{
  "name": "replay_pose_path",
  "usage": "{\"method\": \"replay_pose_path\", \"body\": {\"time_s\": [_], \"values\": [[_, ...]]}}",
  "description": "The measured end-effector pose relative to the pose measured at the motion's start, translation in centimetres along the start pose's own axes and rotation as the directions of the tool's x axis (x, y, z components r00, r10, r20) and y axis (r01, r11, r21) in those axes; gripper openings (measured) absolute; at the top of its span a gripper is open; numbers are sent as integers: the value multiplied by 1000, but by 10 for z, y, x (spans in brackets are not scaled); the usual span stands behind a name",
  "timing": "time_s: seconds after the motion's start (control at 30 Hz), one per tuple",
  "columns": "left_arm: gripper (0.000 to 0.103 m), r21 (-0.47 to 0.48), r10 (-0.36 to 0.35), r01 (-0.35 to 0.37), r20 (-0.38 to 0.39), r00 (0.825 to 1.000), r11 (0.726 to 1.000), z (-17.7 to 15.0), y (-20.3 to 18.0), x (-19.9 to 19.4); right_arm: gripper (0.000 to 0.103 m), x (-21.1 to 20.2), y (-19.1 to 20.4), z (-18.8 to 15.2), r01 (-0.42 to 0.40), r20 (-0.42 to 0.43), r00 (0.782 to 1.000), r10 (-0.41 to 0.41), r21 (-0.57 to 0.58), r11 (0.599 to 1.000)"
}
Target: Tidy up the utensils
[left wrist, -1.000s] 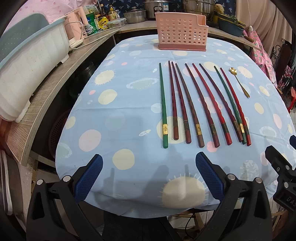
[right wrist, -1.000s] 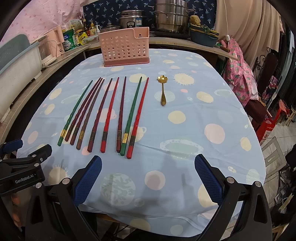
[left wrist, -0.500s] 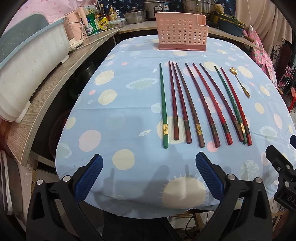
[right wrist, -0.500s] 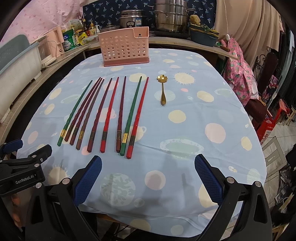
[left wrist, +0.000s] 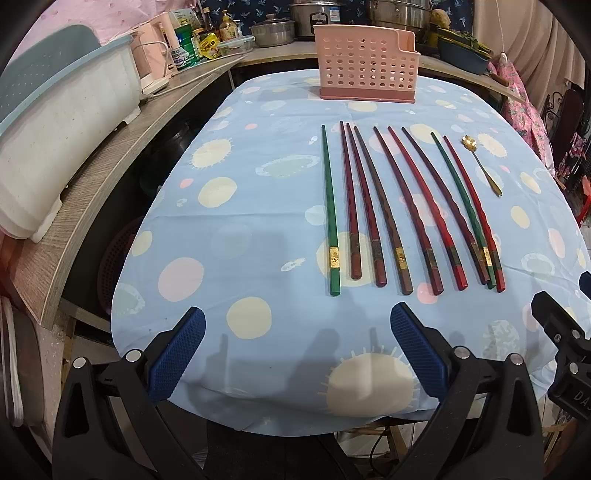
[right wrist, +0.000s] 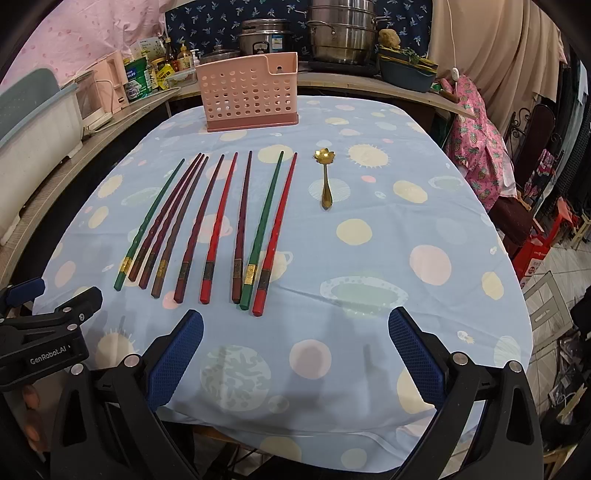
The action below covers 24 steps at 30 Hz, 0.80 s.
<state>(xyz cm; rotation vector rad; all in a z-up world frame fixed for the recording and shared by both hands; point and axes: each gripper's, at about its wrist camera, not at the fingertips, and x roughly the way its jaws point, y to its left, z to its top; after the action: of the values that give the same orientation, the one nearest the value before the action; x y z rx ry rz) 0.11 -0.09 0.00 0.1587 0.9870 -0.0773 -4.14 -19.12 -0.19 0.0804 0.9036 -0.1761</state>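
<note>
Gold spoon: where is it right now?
The gold spoon lies on the tablecloth right of the red chopstick ending the row, before the pink holder.

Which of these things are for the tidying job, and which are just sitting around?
For the job: nine chopsticks in a row, gold spoon, pink holder, both open grippers, left and right.

Just around: steel pots, bottles, white bin.

Both wrist views are looking forward from the table's (left wrist: pixel 258 229) near edge (left offset leftward, right rightward), sitting low and angling down, and both are sharing the 9 chopsticks (left wrist: pixel 391 206) and pink holder (right wrist: pixel 247 96).
</note>
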Motion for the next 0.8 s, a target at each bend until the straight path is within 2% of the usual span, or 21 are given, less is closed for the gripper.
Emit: {"method": "replay_pose_path", "body": {"time_s": [0.8], "values": [[96,0,1,-1,0,1000,1000,-1,1,1,96,-1,0,0,-1,-3,1000,1,1,1000]]}}
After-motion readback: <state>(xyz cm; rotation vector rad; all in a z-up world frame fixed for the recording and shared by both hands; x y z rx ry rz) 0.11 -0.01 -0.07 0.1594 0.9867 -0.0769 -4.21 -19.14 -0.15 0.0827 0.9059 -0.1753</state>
